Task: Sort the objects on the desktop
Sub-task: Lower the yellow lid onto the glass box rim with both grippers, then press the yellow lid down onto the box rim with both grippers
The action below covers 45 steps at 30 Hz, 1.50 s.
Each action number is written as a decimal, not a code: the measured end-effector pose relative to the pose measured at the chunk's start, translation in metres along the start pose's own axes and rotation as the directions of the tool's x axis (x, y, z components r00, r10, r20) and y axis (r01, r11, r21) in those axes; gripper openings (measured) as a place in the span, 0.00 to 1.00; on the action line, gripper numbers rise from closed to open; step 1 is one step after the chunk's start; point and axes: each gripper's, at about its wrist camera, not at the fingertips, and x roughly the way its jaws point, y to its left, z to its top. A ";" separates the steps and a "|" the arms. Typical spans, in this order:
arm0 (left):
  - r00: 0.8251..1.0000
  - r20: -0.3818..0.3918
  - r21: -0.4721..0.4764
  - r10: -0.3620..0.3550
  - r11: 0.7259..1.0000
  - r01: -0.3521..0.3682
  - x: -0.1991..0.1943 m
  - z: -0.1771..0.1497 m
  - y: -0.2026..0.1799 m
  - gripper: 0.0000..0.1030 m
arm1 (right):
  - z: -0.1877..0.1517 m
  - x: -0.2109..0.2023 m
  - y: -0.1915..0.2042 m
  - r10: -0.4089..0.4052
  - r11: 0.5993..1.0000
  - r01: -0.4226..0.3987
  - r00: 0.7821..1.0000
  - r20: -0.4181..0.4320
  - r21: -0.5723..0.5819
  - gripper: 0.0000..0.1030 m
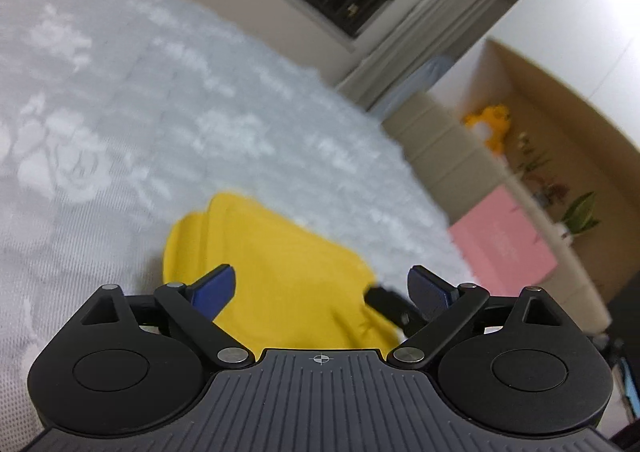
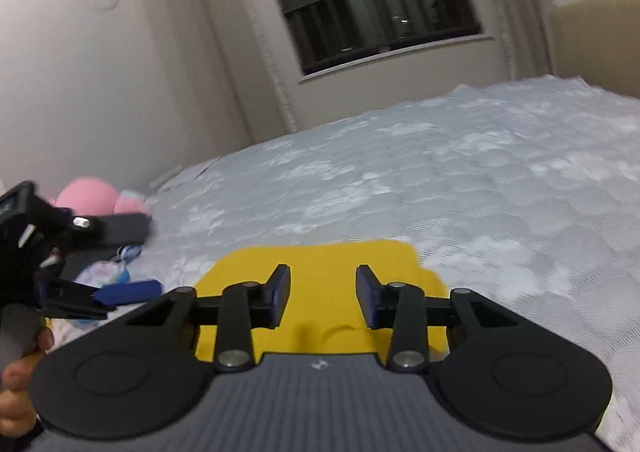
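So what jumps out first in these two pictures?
A bright yellow folded cloth lies on a pale grey flower-patterned bed cover, with both grippers' blue-padded jaws open above it. A round pink plush toy sits at the bed's far left edge in the right wrist view.

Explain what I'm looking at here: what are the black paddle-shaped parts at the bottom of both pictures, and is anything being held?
Each picture comes from a camera mounted on a hand-held gripper a person carries; no robot arm is involved. The black parts are the gripper's own body and two blue-padded fingers. One view looks along the left hand-held gripper, the other along the right hand-held gripper. Both are open and hold nothing. Beneath them a yellow cloth lies on a pale flower-patterned bedcover. The right view also shows the person's hand on the other gripper, and a pink soft toy.
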 end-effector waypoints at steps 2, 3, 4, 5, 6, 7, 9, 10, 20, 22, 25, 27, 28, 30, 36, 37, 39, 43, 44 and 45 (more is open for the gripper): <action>1.000 -0.030 -0.005 -0.010 1.000 0.010 0.006 -0.003 0.001 0.93 | 0.002 0.014 0.001 0.000 1.000 0.000 0.999 -0.040 0.000 0.39; 0.999 -0.045 -0.008 -0.015 1.000 0.015 0.009 -0.004 0.001 0.93 | 0.002 0.019 0.000 0.004 1.000 -0.003 0.998 -0.056 0.011 0.38; 0.998 -0.060 -0.011 -0.021 1.000 0.020 0.012 -0.005 0.001 0.93 | 0.001 0.019 -0.002 0.012 1.000 -0.010 0.998 -0.066 0.028 0.37; 0.997 -0.074 -0.014 -0.026 1.000 0.025 0.015 -0.007 0.001 0.93 | -0.001 0.016 -0.004 0.021 0.999 -0.018 0.997 -0.068 0.046 0.37; 0.996 -0.089 -0.017 -0.031 0.999 0.030 0.018 -0.008 0.002 0.93 | -0.003 0.011 -0.008 0.034 0.998 -0.030 0.997 -0.065 0.063 0.37; 0.994 -0.104 -0.020 -0.037 0.999 0.035 0.021 -0.009 0.002 0.93 | -0.005 0.008 -0.010 0.042 0.997 -0.038 0.997 -0.060 0.071 0.37; 0.990 -0.133 -0.026 -0.047 0.999 0.044 0.027 -0.012 0.002 0.93 | -0.008 0.004 -0.012 0.027 0.999 -0.025 0.998 -0.051 0.047 0.34; 0.992 -0.123 -0.024 -0.040 0.999 0.037 0.029 -0.012 0.002 0.93 | -0.007 0.005 -0.010 0.015 1.000 -0.014 0.998 -0.053 0.022 0.33; 0.989 0.112 -0.078 0.098 0.993 -0.090 -0.034 0.013 0.024 0.95 | 0.021 0.023 0.026 0.076 0.996 -0.078 0.996 -0.049 -0.053 0.42; 0.982 0.117 -0.098 0.146 0.986 -0.134 -0.036 0.016 0.031 0.95 | 0.018 0.035 0.044 0.101 0.990 -0.107 0.993 -0.063 -0.093 0.41; 0.965 0.136 -0.069 0.223 0.974 -0.215 -0.034 0.016 0.028 0.95 | 0.007 0.050 0.069 0.133 0.978 -0.149 0.985 -0.111 -0.146 0.38; 0.962 0.144 -0.053 0.232 0.973 -0.226 -0.037 0.014 0.024 0.95 | -0.007 0.057 0.082 0.099 0.968 -0.135 0.980 -0.171 -0.214 0.36; 0.965 0.143 -0.049 0.222 0.975 -0.217 -0.039 0.014 0.023 0.95 | -0.014 0.056 0.089 0.055 0.953 -0.097 0.987 -0.150 -0.287 0.36; 0.970 0.134 -0.051 0.205 0.978 -0.200 -0.038 0.013 0.021 0.95 | -0.018 0.051 0.094 0.023 0.935 -0.068 0.991 -0.131 -0.348 0.36; 0.997 0.075 -0.072 0.012 0.997 -0.006 -0.027 0.006 0.015 0.95 | 0.011 0.012 0.048 -0.047 0.973 0.049 0.999 0.014 -0.226 0.23; 0.998 0.069 -0.060 -0.005 0.998 0.009 -0.024 0.005 0.011 0.95 | 0.014 0.007 0.035 -0.094 0.977 0.097 0.995 0.026 -0.192 0.19; 0.998 0.066 -0.018 -0.007 1.000 0.009 -0.014 0.000 0.000 0.95 | 0.017 0.002 0.009 -0.142 0.985 0.141 0.990 0.001 -0.098 0.19; 0.999 0.037 0.009 -0.026 1.000 0.026 0.011 -0.010 -0.008 0.95 | 0.009 0.005 -0.018 -0.209 0.978 0.208 0.977 -0.041 -0.028 0.22; 1.000 0.016 0.004 -0.024 1.000 0.024 0.018 -0.012 -0.007 0.95 | 0.006 0.006 -0.021 -0.210 0.978 0.210 0.976 -0.047 -0.021 0.24; 1.000 -0.006 -0.004 -0.014 1.000 0.014 0.025 -0.014 -0.005 0.95 | 0.004 0.007 -0.023 -0.202 0.979 0.202 0.978 -0.051 -0.012 0.27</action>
